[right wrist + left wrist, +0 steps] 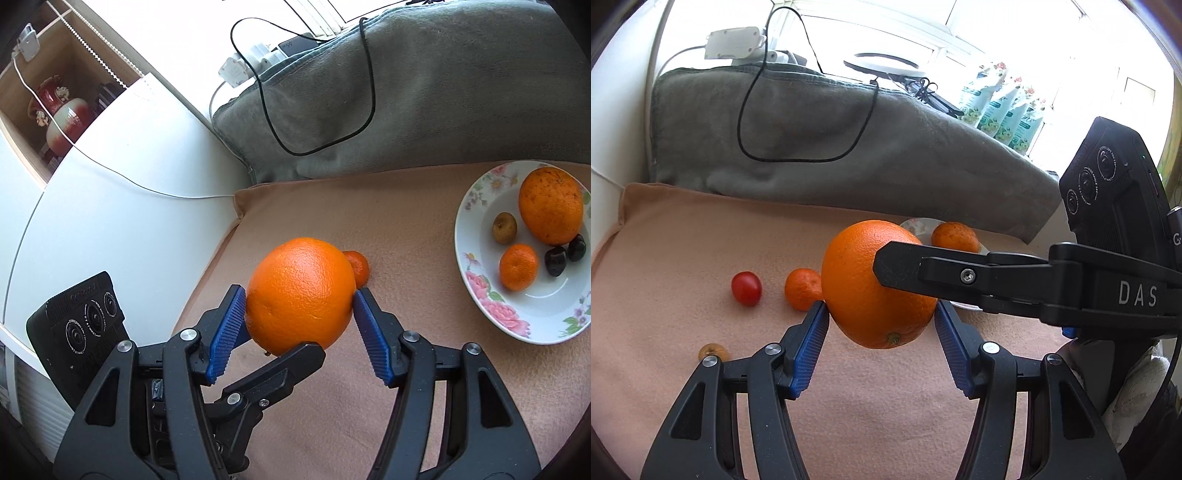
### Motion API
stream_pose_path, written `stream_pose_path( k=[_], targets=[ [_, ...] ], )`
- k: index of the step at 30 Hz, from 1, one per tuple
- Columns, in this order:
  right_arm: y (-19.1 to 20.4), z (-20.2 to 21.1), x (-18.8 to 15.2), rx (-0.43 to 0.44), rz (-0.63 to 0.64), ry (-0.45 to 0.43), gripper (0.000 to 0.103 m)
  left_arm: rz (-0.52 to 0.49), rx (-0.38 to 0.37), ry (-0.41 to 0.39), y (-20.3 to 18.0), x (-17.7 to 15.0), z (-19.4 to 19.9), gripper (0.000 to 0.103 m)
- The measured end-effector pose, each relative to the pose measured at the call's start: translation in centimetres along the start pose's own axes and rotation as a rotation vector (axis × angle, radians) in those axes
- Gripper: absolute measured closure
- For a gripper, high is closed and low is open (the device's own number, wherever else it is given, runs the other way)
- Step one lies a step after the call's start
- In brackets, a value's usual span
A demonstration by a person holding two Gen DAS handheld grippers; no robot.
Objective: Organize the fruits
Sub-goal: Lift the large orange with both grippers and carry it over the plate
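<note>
Item: large round bright-orange orange with pebbled rind [871, 284], being held in the air above the peach-coloured fleece blanket [683, 251], clear of it.

Holders: left tongs [881, 321] and right tongs [299, 314], both about half open, each pressing its blue ribbed pads against opposite sides of this one fruit. The two pairs are crossing each other around it; in the left wrist view the right pair's black finger is lying across the fruit's right flank.

Destination, as judged: white shallow plate with pink flower print [476, 295], sitting on the blanket, already carrying a duller large orange [550, 210], a small mandarin [519, 266], a small brownish fruit [504, 228] and two dark glossy ones [556, 260].

Governing relation: the plate is lying to the right of the held fruit and a little beyond it, on the right tongs' side, well apart. The fruit's stem end is pointing downward toward the left wrist camera.

Still loose on the blanket: small mandarin [802, 288], red cherry tomato [746, 288], small tan fruit [710, 350].
</note>
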State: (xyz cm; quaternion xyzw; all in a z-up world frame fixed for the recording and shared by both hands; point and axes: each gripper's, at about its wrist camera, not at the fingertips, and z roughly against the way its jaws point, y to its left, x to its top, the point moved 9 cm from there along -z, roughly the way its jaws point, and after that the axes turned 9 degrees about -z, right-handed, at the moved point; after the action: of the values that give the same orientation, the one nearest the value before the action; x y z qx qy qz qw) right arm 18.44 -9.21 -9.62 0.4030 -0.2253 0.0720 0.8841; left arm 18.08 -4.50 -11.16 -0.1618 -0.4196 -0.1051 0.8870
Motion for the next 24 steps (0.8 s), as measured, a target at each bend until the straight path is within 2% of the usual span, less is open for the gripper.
stream_pose_path(
  k=[14, 24],
  targets=[
    [-6.9, 5.4, 2.2, -0.066, -0.086, -0.083, 0.039, -0.1, -0.108, 0.046, -6.9, 1.0, -4.4, 0.044],
    [-11.3, 8.1, 3.5, -0.105, -0.136, -0.131, 0.039, -0.154, -0.155, 0.069, -10.9, 2.0, -7.6, 0.044]
  ],
)
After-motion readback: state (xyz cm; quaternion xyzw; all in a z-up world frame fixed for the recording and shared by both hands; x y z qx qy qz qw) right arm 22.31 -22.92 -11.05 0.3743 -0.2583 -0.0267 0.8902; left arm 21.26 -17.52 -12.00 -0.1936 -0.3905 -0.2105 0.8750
